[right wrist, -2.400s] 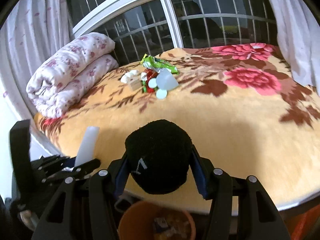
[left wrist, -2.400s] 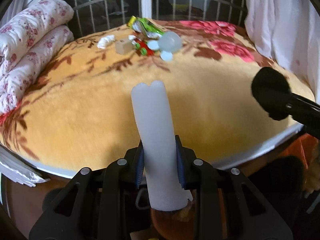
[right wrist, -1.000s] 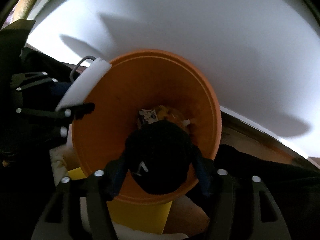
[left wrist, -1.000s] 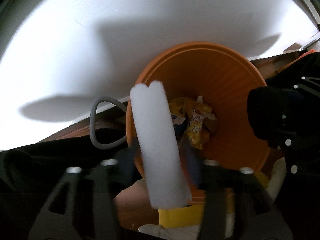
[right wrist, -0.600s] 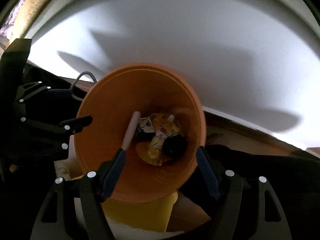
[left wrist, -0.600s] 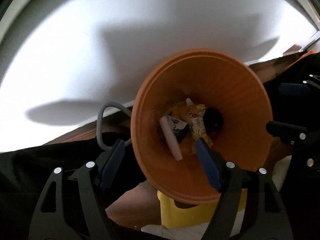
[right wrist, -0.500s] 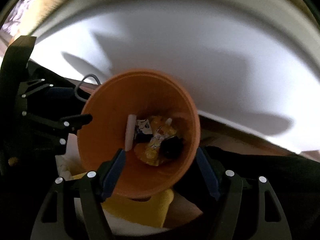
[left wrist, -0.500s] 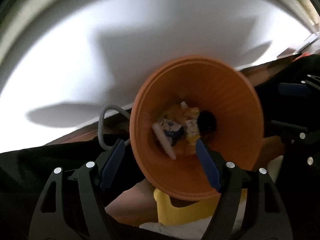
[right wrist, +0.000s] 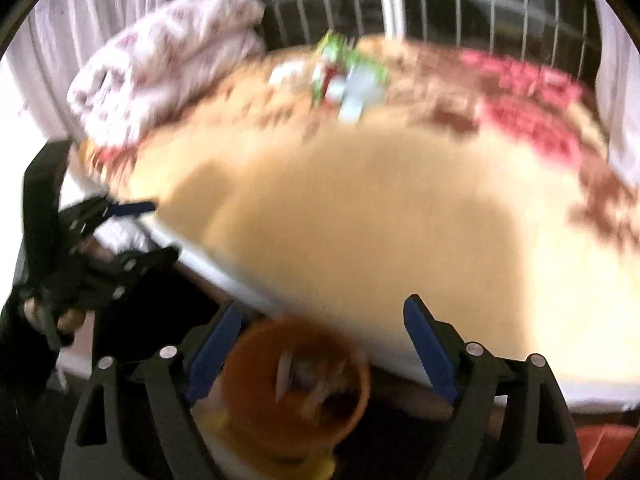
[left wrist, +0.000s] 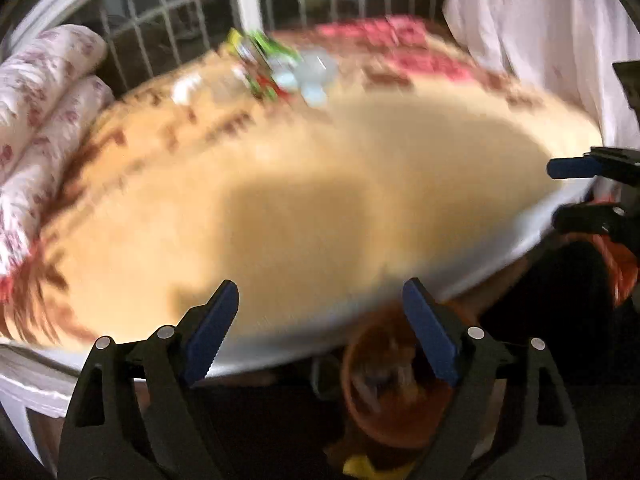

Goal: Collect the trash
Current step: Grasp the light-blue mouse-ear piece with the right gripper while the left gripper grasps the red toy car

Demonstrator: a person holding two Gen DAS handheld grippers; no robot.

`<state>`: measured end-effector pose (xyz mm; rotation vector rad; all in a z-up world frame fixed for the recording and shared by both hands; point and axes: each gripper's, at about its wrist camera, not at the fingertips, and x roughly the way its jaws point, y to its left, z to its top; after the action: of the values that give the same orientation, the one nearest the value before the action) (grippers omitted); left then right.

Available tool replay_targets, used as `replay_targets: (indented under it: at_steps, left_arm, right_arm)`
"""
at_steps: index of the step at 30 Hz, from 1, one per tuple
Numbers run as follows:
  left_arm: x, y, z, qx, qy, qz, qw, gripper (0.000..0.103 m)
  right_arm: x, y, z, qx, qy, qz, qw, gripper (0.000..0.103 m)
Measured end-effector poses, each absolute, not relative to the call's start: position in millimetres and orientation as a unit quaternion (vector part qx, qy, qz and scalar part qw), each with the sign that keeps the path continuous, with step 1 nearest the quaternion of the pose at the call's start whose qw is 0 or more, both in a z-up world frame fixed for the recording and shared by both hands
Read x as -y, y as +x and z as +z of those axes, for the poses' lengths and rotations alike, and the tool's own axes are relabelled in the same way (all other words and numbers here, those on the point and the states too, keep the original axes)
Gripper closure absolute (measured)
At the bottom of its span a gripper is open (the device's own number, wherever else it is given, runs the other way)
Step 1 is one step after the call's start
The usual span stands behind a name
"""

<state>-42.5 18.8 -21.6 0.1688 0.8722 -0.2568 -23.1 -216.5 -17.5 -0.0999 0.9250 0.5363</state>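
Both views are motion-blurred. My left gripper is open and empty over the near edge of the bed. My right gripper is open and empty above the orange bin, which holds a white foam stick, wrappers and a black lump. The bin also shows in the left wrist view. A pile of trash with a green wrapper and pale blue pieces lies at the far side of the orange floral blanket; it also shows in the right wrist view.
A rolled floral quilt lies at the bed's left. A barred window is behind the bed and white curtains hang at the right. The bin stands on the floor below the bed edge.
Both grippers let go of the foam stick and the black lump into the bin, opened, and have swung up from the bin to face the bed.
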Motion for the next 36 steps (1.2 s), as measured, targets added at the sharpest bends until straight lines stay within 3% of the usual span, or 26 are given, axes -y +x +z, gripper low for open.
replay_targets:
  at_steps: [10,15,20,21,24,30,32,36]
  left_arm:
    - [-44.8,66.5,-22.4,-0.407,0.004,-0.032,0.913,0.018]
    - [-50.4,89.2,-37.5,-0.415,-0.008,-0.019,0.910,0.018]
    - [-57.1,98.8,-44.5,-0.415,-0.015,-0.026,0.909,0.018]
    - [-57.5,99.3,-44.6,-0.414,-0.014,-0.029,0.910,0.018]
    - [-56.5,100.5,-45.2,-0.415,-0.010,-0.033,0.909,0.018]
    - [-54.3,104.4,-48.2,-0.417,-0.005,-0.030,0.908,0.013]
    - [-51.4,105.6,-48.4,-0.420,0.002,-0.024,0.907,0.013]
    - [-49.7,108.3,-47.4,-0.429,0.000,-0.017,0.903,0.013]
  right_arm:
    - [154.5,155.9,-13.0,-0.391,-0.030,0.204,0.897,0.021]
    - [115.4,200.3,-21.4,-0.384,-0.114,0.198,0.894,0.021]
    - [97.8,229.5,-30.8,-0.402,-0.163,0.247,0.866,0.028]
    - [96.7,235.5,-32.5,-0.410,-0.167,0.261,0.858,0.032]
    - [97.0,244.2,-37.3,-0.440,-0.166,0.298,0.831,0.057]
    - [105.8,227.1,-39.0,-0.441,-0.133,0.318,0.829,0.075]
    - [112.7,224.1,-37.8,-0.446,-0.091,0.336,0.825,0.096]
    - [127.6,205.4,-36.3,-0.436,-0.042,0.329,0.837,0.097]
